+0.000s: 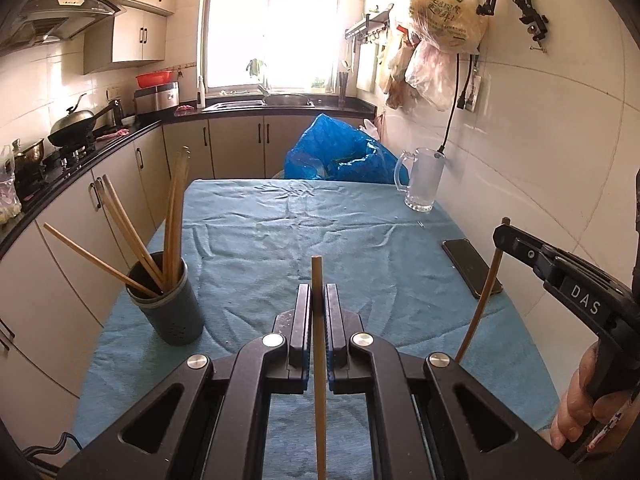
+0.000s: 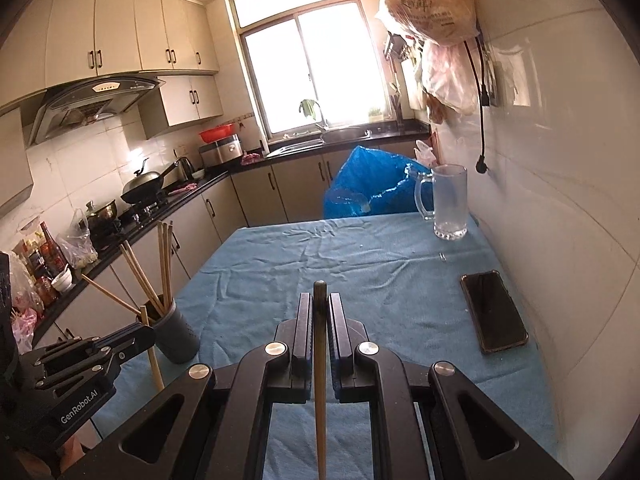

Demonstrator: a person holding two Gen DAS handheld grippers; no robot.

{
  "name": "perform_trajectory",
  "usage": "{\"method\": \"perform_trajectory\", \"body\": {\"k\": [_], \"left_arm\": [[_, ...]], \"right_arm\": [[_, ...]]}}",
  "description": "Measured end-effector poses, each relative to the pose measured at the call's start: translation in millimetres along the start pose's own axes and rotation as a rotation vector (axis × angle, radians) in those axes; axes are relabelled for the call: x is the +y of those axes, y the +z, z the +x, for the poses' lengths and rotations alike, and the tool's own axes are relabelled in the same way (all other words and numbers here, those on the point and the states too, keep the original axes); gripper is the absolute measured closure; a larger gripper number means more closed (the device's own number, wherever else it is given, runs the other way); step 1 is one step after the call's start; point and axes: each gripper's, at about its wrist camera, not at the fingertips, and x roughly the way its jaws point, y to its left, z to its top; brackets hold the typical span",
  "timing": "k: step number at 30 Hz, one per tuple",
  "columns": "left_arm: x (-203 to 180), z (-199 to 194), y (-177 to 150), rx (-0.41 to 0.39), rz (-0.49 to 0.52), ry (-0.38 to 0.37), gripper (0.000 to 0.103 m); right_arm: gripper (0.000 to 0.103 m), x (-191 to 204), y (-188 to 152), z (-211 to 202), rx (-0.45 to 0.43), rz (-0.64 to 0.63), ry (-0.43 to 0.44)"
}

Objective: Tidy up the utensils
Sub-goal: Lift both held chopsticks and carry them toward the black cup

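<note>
At the bottom edge of both wrist views, the lower ends of the two clamped chopsticks (image 1: pixel 320 380) (image 2: pixel 320 384) are cut off. The chopstick holder (image 1: pixel 170 300) hides the lower ends of the chopsticks standing in it. Print on the hanging plastic bag (image 1: pixel 448 12), upper right, is too blurred to read.

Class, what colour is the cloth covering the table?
Light blue cloth, wrinkled; it shows best in the left wrist view.

holder (image 1: pixel 166 298) left, phone (image 1: pixel 472 266) right, mug (image 1: pixel 424 180) behind
</note>
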Motion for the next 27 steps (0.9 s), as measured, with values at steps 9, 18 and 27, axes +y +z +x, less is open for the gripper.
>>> {"method": "perform_trajectory", "body": {"k": [9,18,27], "left_arm": [[11.1,-8.8,1.5,-0.022,-0.026,0.024,0.098],[28.1,-16.4,5.7,-0.04,-0.06,0.045,0.098],[49.4,-22.9,14.7,-0.046,-0.105,0.018,0.098]], "right_arm": [[0.096,15.1,7.1,2.9,-0.014,-0.021,0.023],[0.096,33.3,16.0,9.0,-0.02,-0.047,0.06],[0.096,56.4,24.2,22.3,-0.01,-0.076,0.108]]}}
